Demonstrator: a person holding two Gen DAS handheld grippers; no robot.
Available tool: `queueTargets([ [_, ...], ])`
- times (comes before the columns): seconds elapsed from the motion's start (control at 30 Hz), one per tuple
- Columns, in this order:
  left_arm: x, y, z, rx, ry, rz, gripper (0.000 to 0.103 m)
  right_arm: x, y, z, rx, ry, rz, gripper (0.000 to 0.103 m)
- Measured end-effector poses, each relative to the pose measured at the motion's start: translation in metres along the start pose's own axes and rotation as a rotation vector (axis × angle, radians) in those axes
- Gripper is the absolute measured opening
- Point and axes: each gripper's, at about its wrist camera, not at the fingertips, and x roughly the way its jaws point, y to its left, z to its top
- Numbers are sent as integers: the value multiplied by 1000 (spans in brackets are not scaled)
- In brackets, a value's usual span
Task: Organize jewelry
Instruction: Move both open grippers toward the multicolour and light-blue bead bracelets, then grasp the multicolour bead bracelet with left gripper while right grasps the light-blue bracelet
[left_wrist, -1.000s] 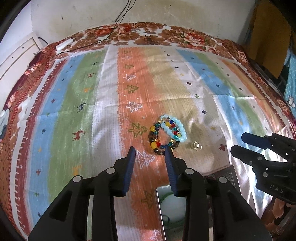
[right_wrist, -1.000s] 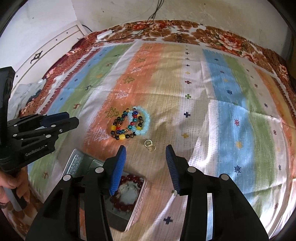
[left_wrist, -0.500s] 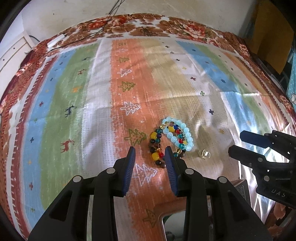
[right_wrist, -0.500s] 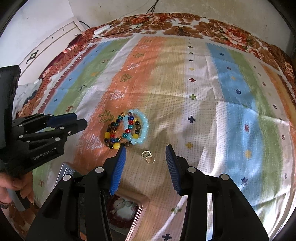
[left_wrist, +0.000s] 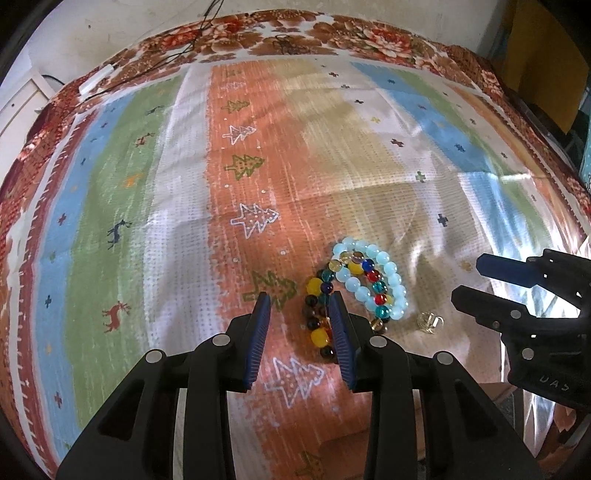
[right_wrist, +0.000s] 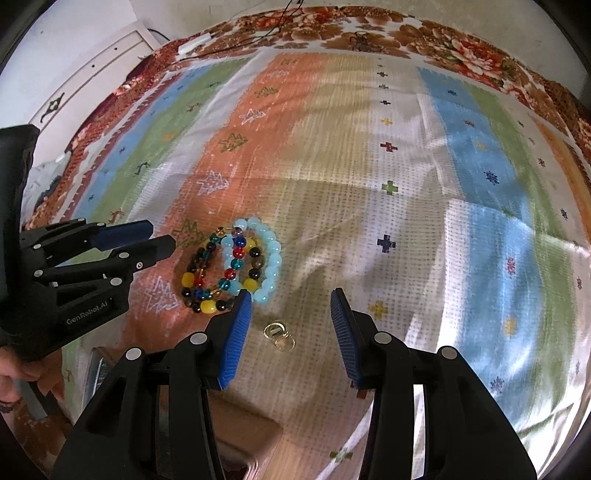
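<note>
A multicoloured bead bracelet (left_wrist: 317, 314) and a pale blue bead bracelet (left_wrist: 384, 284) lie overlapping on the striped cloth (left_wrist: 184, 221). A small gold earring (left_wrist: 428, 322) lies just right of them. My left gripper (left_wrist: 300, 306) is open, its right finger at the left edge of the multicoloured bracelet. In the right wrist view the bracelets (right_wrist: 232, 266) lie ahead to the left and the earring (right_wrist: 277, 334) lies between the open fingers of my right gripper (right_wrist: 291, 299). The right gripper also shows in the left wrist view (left_wrist: 469, 280), and the left gripper in the right wrist view (right_wrist: 155, 240).
A tin box (right_wrist: 236, 439) sits under the grippers at the near edge, mostly hidden. A white cabinet (right_wrist: 92, 85) stands beyond the cloth's left side. Cables (left_wrist: 155, 62) lie at the far edge by the wall.
Both grippers have moved forward and lower towards the jewellery. The tin box has slid almost out of view beneath them. Both stay open.
</note>
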Motion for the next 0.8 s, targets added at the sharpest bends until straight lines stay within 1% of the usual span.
queueTargets([
  [0.33, 21, 1, 12, 24, 29, -6, 33, 28, -2, 9, -16, 50, -19, 45],
  [0.6, 35, -1, 13, 51, 52, -9, 33, 45, 2, 16, -28, 84, -25, 45],
  [0.8, 38, 0, 16, 53, 50, -35, 33, 56, -1, 19, -21, 101, -29, 45],
])
